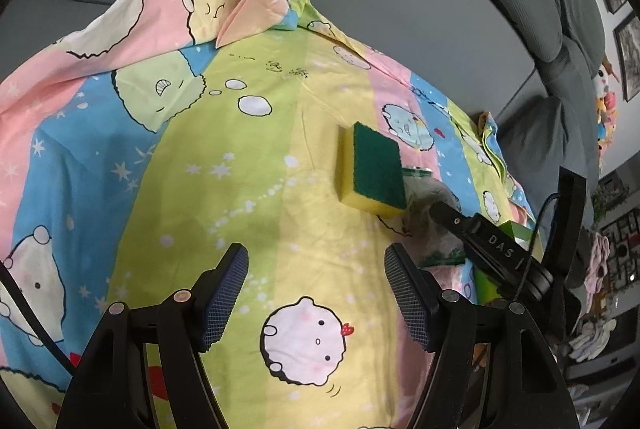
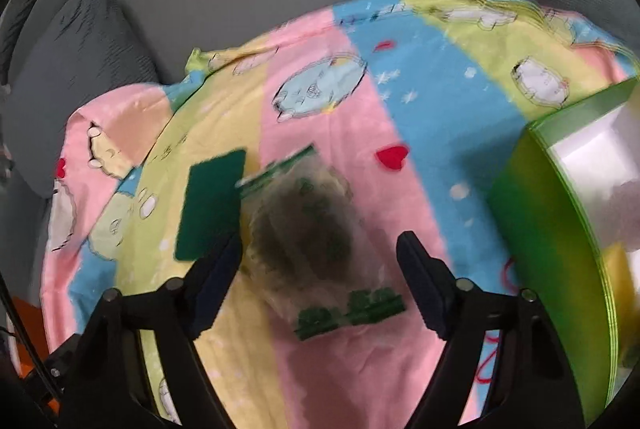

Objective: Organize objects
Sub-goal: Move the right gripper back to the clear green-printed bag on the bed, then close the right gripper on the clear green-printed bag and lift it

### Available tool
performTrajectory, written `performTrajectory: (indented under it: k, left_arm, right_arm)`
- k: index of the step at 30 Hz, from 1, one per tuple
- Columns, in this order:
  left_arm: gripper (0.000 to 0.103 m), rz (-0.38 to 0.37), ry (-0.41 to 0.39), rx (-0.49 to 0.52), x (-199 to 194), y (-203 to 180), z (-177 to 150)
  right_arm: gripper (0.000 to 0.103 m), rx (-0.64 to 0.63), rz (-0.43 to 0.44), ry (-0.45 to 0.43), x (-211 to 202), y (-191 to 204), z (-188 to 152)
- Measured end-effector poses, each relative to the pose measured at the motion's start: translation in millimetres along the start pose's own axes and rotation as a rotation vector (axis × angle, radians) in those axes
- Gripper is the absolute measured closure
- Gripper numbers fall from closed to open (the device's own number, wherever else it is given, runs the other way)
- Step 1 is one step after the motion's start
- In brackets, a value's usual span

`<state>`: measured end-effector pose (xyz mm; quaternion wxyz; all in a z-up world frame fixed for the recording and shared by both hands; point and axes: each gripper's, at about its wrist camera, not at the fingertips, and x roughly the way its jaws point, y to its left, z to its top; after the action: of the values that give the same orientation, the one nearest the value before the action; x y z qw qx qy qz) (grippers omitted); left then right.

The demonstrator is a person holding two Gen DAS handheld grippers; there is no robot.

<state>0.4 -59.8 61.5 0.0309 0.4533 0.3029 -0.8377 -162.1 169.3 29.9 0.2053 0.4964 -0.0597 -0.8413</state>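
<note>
While the right tongs [image 2: 318, 265] stand open astride the clear packet [image 2: 310, 229] at the middle of the right wrist view, pressing on nothing, the sound move is to lower squarely and pinch its bulging dark middle (the sponge [image 2: 212, 205] touches its left edge, the green box [image 2: 560, 229] waits at right). Left tongs [image 1: 316, 293] hang open and empty at lower centre over the cartoon sheet [image 1: 160, 169], which covers a surface against a grey sofa [image 1: 560, 9].

Clear packet [image 2: 316, 229] between parted fingers [image 2: 424, 281]
</note>
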Motion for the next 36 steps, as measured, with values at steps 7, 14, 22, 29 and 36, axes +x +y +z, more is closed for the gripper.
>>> performTrajectory:
  k: [7,14,22,29,36]
  left_arm:
    - [0.032,-0.003,0.006,-0.002,0.7,1.8,-0.4]
    - [0.032,0.005,0.018,-0.006,2.5,0.4,-2.0]
    - [0.032,0.016,0.025,-0.017,3.0,-1.3,-3.7]
    - [0.032,-0.008,0.064,0.007,8.1,-6.9,-5.5]
    - [0.032,-0.067,0.198,0.057,28.0,-29.4,-21.1]
  right_arm:
    - [0.033,-0.016,0.005,0.019,13.8,9.3,-3.8]
    - [0.048,-0.061,-0.028,0.059,12.4,14.7,-13.8]
    - [0.046,-0.097,0.067,0.252,-17.6,25.6,-55.8]
    - [0.023,-0.104,0.152,0.168,-55.8,25.7,-50.3]
    - [0.049,0.004,0.124,0.046,-65.3,1.7,-37.2]
